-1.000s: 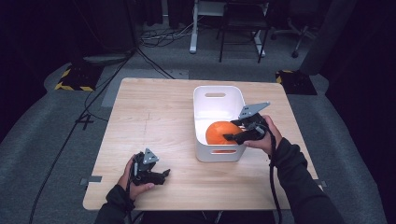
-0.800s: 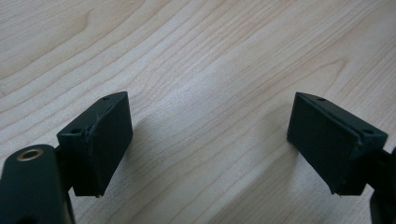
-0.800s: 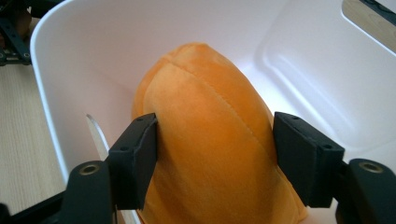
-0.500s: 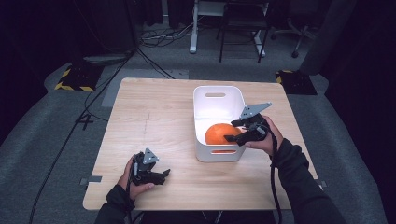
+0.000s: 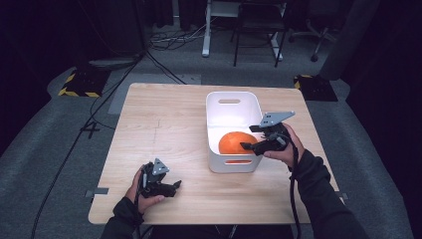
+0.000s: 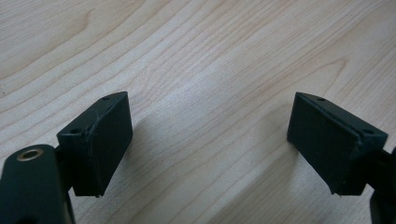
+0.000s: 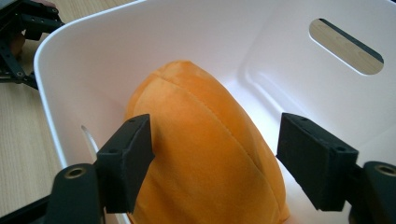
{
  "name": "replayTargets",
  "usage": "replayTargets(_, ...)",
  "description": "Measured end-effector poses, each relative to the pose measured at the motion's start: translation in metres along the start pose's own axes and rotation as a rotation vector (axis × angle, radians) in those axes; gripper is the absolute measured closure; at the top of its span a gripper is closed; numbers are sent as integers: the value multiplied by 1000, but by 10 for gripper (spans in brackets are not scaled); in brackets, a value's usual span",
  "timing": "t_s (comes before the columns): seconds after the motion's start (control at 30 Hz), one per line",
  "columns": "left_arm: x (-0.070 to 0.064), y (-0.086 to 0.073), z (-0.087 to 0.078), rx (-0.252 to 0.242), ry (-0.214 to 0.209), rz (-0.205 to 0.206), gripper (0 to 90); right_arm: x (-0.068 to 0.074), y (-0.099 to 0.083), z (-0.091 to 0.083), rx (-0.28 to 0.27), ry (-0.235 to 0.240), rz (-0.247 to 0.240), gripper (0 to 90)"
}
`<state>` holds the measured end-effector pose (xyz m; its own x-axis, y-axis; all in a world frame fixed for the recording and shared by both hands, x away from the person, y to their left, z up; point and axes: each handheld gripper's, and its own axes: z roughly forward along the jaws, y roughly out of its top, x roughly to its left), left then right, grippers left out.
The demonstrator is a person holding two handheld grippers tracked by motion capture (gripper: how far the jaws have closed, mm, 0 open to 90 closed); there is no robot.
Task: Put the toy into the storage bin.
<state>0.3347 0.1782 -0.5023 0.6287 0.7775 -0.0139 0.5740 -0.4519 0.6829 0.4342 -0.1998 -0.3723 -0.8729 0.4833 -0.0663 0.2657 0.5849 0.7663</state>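
- Plush orange toy (image 5: 238, 142) lies inside your white bin (image 5: 217, 118), against the wall nearest you; the bin stands right of the table's (image 5: 164, 124) middle, toward the right edge.
- Right gripper (image 5: 253, 147) reaches over the bin's near right rim, pointing left and down at the toy. Its jaws stand apart, astride the toy (image 7: 205, 154) with a gap on either side, gripping nothing. Judged from this, the toy is either just let go or about to be taken.
- Your right hand (image 5: 283, 147) holds the gripper from outside the bin, forearm coming in from the near right corner.
- Left gripper (image 5: 169, 188) rests low by the table's near edge, left of the bin, seemingly parked clear of the work. Its jaws are spread wide over bare wood (image 6: 205, 93), holding nothing.
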Motion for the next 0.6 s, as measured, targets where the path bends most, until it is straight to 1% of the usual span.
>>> replayTargets(0.13,0,0,0,-1,2,1,146,1,0,-1,-7,-10,3,256)
replayTargets(0.2,0,0,0,1,3,-2,146,1,1,-2,-20,-18,-6,248)
replayTargets(0.37,0,0,0,-1,0,0,146,2,1,-6,-27,-30,-8,246)
replayTargets(0.47,0,0,0,2,-4,-7,146,2,1,-8,-36,-43,-15,243)
replayTargets(0.5,0,0,0,2,1,-5,146,3,1,-9,-46,-60,-15,235)
replayTargets(0.57,0,0,0,2,3,-2,146,3,1,-9,-47,-65,-15,237)
replayTargets(0.6,0,0,0,1,-3,-2,146,3,1,-10,-44,-71,-16,237)
